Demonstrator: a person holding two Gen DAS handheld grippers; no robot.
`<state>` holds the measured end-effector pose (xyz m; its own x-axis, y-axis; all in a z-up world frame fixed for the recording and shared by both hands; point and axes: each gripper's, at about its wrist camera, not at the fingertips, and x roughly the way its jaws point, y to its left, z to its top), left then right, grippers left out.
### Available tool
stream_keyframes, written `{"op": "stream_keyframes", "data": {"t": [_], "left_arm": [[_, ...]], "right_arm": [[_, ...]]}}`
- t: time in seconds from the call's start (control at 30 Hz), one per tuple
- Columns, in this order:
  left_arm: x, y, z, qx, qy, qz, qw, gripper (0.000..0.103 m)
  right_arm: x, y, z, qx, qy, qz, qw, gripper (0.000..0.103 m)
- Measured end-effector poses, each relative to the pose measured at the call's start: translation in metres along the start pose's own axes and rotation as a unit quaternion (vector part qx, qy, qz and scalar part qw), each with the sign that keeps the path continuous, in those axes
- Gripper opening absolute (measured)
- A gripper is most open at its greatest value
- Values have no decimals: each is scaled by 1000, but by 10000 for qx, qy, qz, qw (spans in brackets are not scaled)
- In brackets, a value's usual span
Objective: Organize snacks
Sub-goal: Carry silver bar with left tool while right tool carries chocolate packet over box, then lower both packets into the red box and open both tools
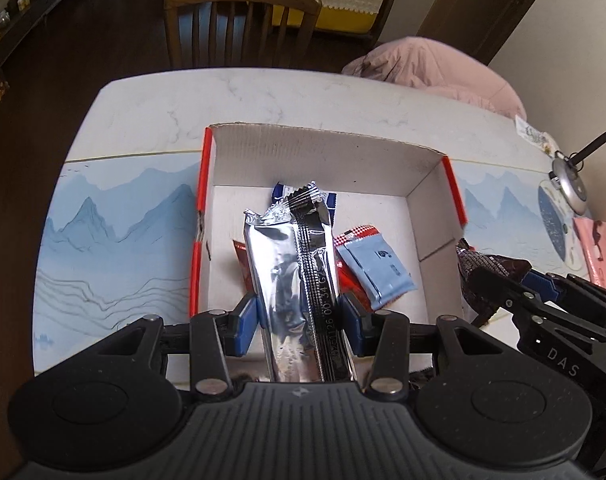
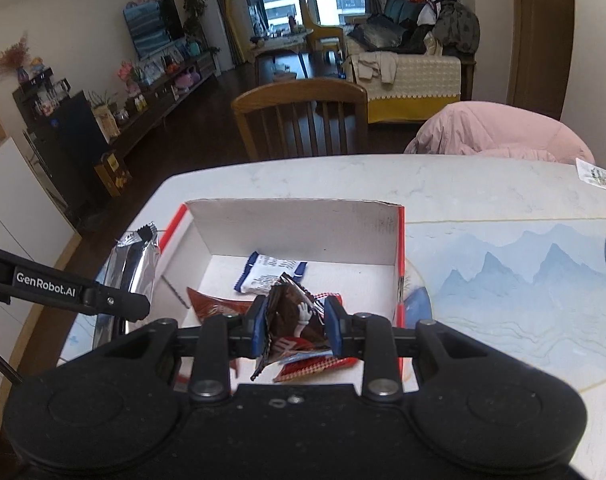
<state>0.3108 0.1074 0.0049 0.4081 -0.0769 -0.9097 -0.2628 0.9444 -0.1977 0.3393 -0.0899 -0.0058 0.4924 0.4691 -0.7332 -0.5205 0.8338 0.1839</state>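
An open white cardboard box with red sides (image 1: 423, 184) (image 2: 295, 224) stands on the table. In it lie a blue-and-white packet (image 2: 271, 274) (image 1: 281, 192), a red packet (image 1: 351, 276) (image 2: 207, 304) and a pale blue packet (image 1: 377, 270). My left gripper (image 1: 301, 320) is shut on a silver foil snack pack (image 1: 291, 272), held upright above the box; the same silver pack (image 2: 137, 264) shows at the box's left. My right gripper (image 2: 291, 326) is shut on a dark brown snack packet (image 2: 293, 320) over the box, and that brown packet (image 1: 487, 268) sits by the box's right wall.
A blue mountain-print mat (image 1: 115, 240) (image 2: 503, 280) covers the marble table (image 1: 263, 96). A wooden chair (image 1: 243, 20) stands at the far edge, a pink jacket (image 1: 435, 68) lies at the far right. A lamp base (image 1: 569, 184) and pink item (image 1: 597, 248) stand at the right.
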Motion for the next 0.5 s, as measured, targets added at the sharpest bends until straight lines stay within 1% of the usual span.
{"op": "stream_keyframes", "data": {"t": [0.07,0.27,0.5], "left_arm": [[11,0,9,-12,138,29,9999,44],[40,-3,31,-17,371,171,9992,44],[73,-3,44,-39,660,313,9973,44]], "right_arm": [[10,-1,6,-38,111,6,9999,30],[46,-3,17,-129,459,-23,9989,30],[86,-5,21,-233,983,-34,9949,30]]}}
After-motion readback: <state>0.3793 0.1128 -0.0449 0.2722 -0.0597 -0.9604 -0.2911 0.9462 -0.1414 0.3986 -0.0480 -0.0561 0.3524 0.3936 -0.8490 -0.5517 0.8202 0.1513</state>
